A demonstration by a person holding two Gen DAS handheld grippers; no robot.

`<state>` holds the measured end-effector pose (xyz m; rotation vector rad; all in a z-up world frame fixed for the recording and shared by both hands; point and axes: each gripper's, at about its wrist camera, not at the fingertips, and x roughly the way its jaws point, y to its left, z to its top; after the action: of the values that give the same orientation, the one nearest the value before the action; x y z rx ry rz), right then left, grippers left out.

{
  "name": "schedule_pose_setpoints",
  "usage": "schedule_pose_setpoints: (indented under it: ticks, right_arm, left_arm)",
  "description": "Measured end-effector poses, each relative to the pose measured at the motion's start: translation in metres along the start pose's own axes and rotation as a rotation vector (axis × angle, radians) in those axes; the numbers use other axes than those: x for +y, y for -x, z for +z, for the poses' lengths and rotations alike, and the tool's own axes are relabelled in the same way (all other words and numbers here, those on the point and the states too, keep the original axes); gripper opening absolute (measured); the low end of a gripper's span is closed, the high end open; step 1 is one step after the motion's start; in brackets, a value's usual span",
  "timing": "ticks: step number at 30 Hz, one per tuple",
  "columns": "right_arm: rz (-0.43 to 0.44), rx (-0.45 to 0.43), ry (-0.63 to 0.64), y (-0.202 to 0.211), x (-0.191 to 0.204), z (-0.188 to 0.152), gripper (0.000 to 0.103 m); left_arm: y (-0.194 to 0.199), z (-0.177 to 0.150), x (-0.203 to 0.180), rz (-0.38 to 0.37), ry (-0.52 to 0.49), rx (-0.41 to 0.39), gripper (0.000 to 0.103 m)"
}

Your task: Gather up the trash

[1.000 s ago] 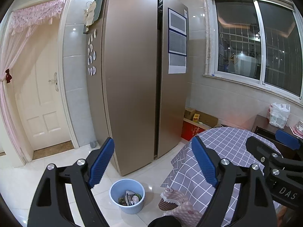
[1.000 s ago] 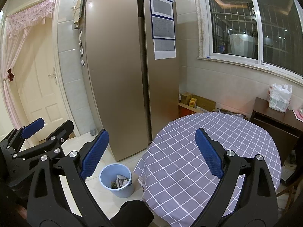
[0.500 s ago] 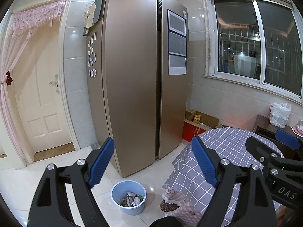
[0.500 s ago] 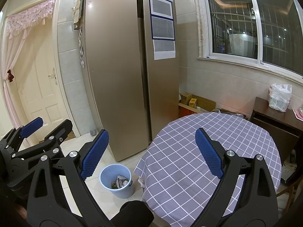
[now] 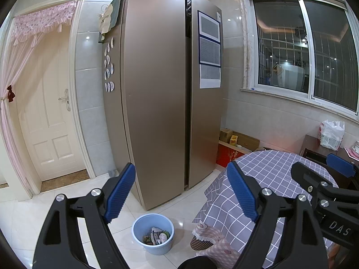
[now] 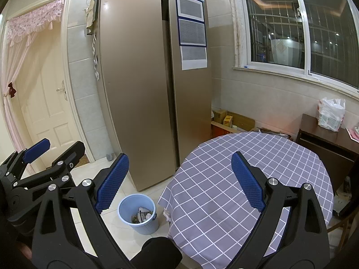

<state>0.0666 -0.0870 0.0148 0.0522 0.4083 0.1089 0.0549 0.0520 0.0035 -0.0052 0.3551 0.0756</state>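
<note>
Left wrist view shows the left gripper (image 5: 180,192) with its two blue pads spread wide and nothing between them; the right wrist view shows the right gripper (image 6: 179,181) likewise spread and empty. The trash (image 5: 157,237) lies in the blue bin (image 5: 153,224), which stands on the pale floor tiles (image 5: 22,213) near the foot of the fridge (image 5: 157,89) and just left of the round table (image 6: 246,179); the checked cloth on that table looks bare, so the collecting seems close to done, or not yet begun elsewhere.

Risks from here, as I judge them: both grippers hang side by side above the table's near edge, so a reach toward the bin by either one could knock the other; the bin looks light and could tip or slide if a finger catches its rim; the cloth hangs near the bin and could be snagged and dragged; the scraps inside are small and crumpled, so a wide pinch might miss them.

Counted: two grippers, four blue pads; one bin; one table; one fridge with two doors; one white door (image 5: 49,121) at far left; one window (image 6: 303,29) at far right; one white plastic bag (image 6: 331,114) on the dark side cabinet (image 6: 325,141); the scraps in the bin are too jumbled to count.
</note>
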Motion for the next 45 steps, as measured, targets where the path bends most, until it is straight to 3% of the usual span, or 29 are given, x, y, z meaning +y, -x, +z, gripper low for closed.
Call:
schedule_pose_setpoints:
  ticks: [45]
  right_arm:
    - [-0.002,-0.001,-0.001,0.0,-0.0007,-0.0008,0.091]
  left_arm:
    - [0.0001,-0.005,0.0023,0.003,-0.003,-0.001,0.082]
